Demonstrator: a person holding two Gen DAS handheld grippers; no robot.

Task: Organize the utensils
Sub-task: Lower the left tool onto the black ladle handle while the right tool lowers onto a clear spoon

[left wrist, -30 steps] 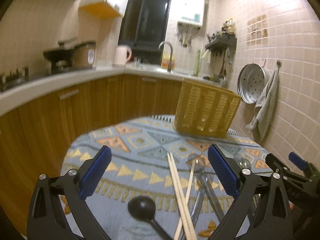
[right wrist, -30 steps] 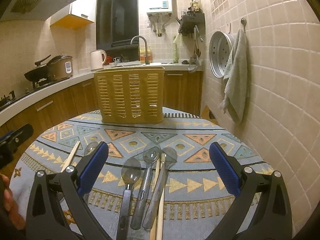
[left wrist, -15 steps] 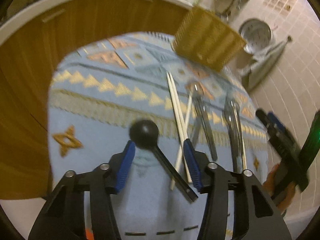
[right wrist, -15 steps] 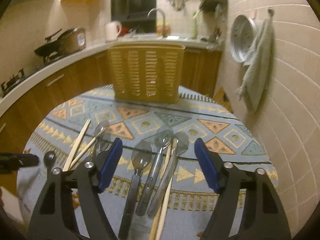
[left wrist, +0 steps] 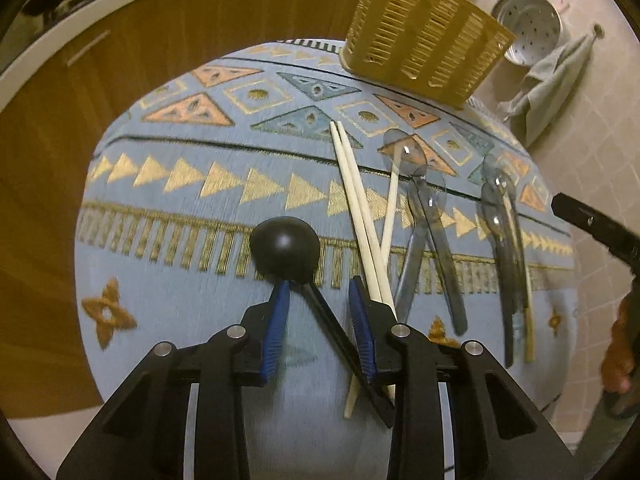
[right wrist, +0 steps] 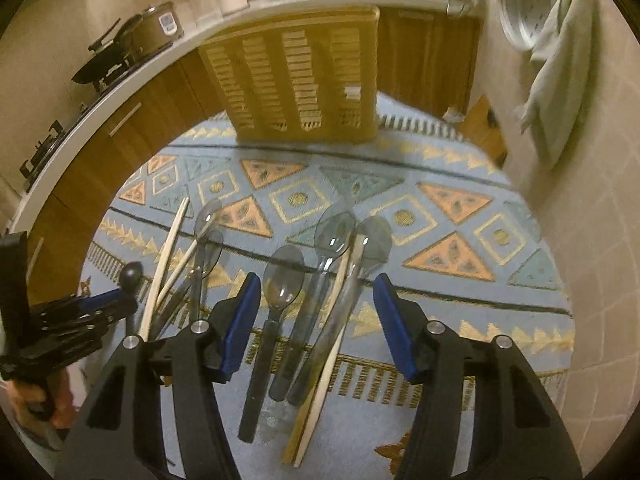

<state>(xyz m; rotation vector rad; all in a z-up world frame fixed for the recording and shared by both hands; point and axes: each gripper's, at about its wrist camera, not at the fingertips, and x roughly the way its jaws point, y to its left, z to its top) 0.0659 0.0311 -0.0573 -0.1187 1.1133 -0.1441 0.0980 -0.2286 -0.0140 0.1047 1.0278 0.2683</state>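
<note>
A black ladle (left wrist: pixel 285 245) lies on the patterned cloth (left wrist: pixel 200 200). My left gripper (left wrist: pixel 318 286) is down over it, jaws partly open on either side of its handle, just below the bowl. Wooden chopsticks (left wrist: pixel 356 200) and clear grey spoons (left wrist: pixel 430 204) lie to its right. My right gripper (right wrist: pixel 316 284) is open and straddles three clear spoons (right wrist: pixel 284 280) and a chopstick (right wrist: pixel 340 304). The yellow slatted utensil basket (right wrist: pixel 296 76) stands at the table's far edge, also in the left wrist view (left wrist: pixel 424 32).
Wooden cabinets and a white counter (right wrist: pixel 120 92) curve round the table's left and back. A tiled wall (right wrist: pixel 592 240) with a hanging towel (right wrist: pixel 556 64) and a metal steamer tray (right wrist: pixel 524 8) is close on the right. The left gripper shows at left (right wrist: pixel 92 308).
Both grippers tilted down towards the table and narrowed. The left one lowered over the black ladle's handle; the right one closed in over the clear spoons.
</note>
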